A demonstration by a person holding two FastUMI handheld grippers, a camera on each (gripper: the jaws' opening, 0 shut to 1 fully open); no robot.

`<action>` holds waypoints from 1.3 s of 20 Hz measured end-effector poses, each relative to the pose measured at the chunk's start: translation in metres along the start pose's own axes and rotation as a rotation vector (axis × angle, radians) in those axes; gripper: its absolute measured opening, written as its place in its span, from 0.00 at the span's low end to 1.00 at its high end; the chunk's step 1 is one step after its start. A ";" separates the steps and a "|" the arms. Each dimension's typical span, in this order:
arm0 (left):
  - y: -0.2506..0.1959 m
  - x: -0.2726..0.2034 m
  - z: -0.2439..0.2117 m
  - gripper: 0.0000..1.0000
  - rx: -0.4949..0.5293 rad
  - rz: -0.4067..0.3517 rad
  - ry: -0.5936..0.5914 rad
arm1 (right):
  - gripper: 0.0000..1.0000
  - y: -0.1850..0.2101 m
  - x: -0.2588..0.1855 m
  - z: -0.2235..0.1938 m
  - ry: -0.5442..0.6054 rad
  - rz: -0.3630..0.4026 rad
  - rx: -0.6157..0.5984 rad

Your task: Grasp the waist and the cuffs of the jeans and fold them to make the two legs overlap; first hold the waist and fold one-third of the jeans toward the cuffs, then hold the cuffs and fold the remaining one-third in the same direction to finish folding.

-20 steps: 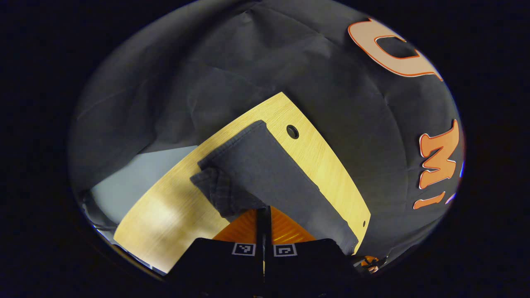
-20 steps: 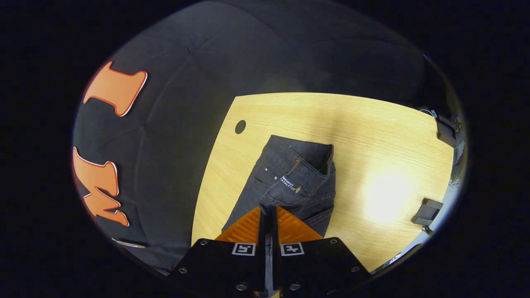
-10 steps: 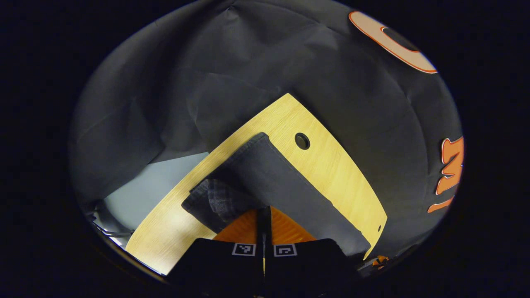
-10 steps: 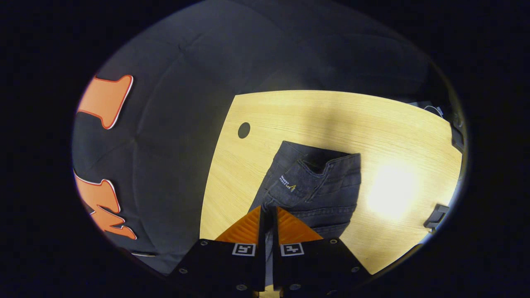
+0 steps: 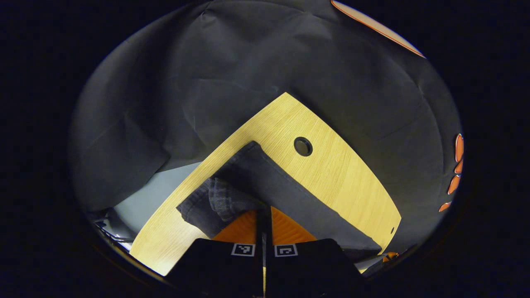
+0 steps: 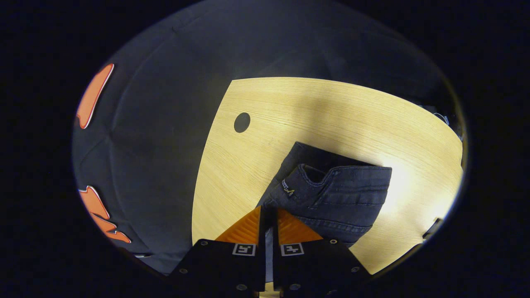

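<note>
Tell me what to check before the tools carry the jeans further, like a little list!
1. Left tool pinched shut on the jeans: ok.
2. Right tool pinched shut on the jeans' waist end: ok.
3. Bare wooden table ahead for laying the fold: ok.
4. Two legs lined up edge to edge: cannot tell, fabric bunches beside the left tool.
5. Round hole in the table away from the cloth: ok.
6. Cuffs lying flat: cannot tell.

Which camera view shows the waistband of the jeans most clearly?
The right gripper view: the waistband lies open there, with its seams, a belt loop and a small label, just beyond the right claw. The left gripper view shows mainly plain dark denim of the jeans.
</note>
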State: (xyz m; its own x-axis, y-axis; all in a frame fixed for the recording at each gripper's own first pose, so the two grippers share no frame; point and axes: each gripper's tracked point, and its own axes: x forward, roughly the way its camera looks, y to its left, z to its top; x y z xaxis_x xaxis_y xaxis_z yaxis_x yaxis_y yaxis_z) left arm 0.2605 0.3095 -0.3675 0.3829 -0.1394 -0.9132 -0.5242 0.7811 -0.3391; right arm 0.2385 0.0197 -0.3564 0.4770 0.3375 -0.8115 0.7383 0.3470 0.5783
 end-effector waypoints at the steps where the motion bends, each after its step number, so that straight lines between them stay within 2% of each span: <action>1: 0.002 -0.002 -0.001 0.06 0.005 0.016 0.006 | 0.08 0.002 0.001 0.001 0.012 -0.003 0.010; 3: 0.002 -0.001 0.007 0.13 0.020 0.050 -0.009 | 0.08 0.004 0.003 0.005 0.025 -0.004 0.026; 4: 0.005 -0.001 0.012 0.19 0.024 0.062 -0.033 | 0.11 0.009 0.004 0.007 0.020 0.018 0.039; 5: 0.007 -0.004 0.019 0.30 0.031 0.069 -0.055 | 0.12 0.016 0.003 0.009 0.010 0.046 0.046; 6: 0.009 0.000 0.021 0.45 0.031 0.065 -0.074 | 0.25 0.020 0.001 0.014 -0.005 0.065 0.052; 7: 0.010 0.001 0.020 0.61 0.027 0.060 -0.078 | 0.18 0.023 -0.003 0.019 -0.014 0.071 0.052; 8: 0.009 0.001 0.016 0.76 0.021 0.057 -0.072 | 0.31 0.021 -0.008 0.019 -0.024 0.070 0.039; 10: 0.005 -0.001 0.011 0.81 0.006 0.033 -0.061 | 0.46 0.011 -0.018 0.022 -0.047 0.056 -0.012; 11: 0.003 -0.003 0.010 0.87 0.012 0.024 -0.060 | 0.51 0.004 -0.021 0.020 -0.051 0.042 -0.046; 12: 0.004 -0.008 0.009 0.95 0.026 0.023 -0.062 | 0.77 -0.007 -0.025 0.019 -0.056 0.013 -0.081; 13: 0.003 -0.010 0.007 0.96 0.043 0.022 -0.062 | 0.65 -0.019 -0.030 0.017 -0.059 -0.020 -0.117; 14: -0.001 -0.013 0.001 0.98 0.057 0.021 -0.053 | 0.88 -0.034 -0.033 0.017 -0.064 -0.062 -0.145; 16: -0.004 -0.017 -0.011 0.98 0.094 0.014 -0.022 | 0.95 -0.062 -0.038 0.021 -0.071 -0.136 -0.182; 19: -0.011 -0.029 -0.034 0.98 0.178 0.025 0.022 | 0.97 -0.088 -0.041 0.018 -0.058 -0.203 -0.186; 22: -0.017 -0.035 -0.058 0.98 0.258 0.021 0.053 | 0.97 -0.107 -0.031 0.010 -0.016 -0.222 -0.166; 26: -0.021 -0.042 -0.075 0.98 0.316 0.025 0.063 | 0.97 -0.125 -0.010 0.006 0.014 -0.275 -0.164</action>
State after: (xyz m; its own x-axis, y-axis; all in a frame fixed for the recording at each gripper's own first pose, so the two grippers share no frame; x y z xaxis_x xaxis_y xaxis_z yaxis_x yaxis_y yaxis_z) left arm 0.1977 0.2535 -0.3389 0.3193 -0.1474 -0.9361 -0.2672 0.9337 -0.2381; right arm 0.1443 -0.0324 -0.4210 0.2631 0.2234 -0.9386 0.7511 0.5632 0.3446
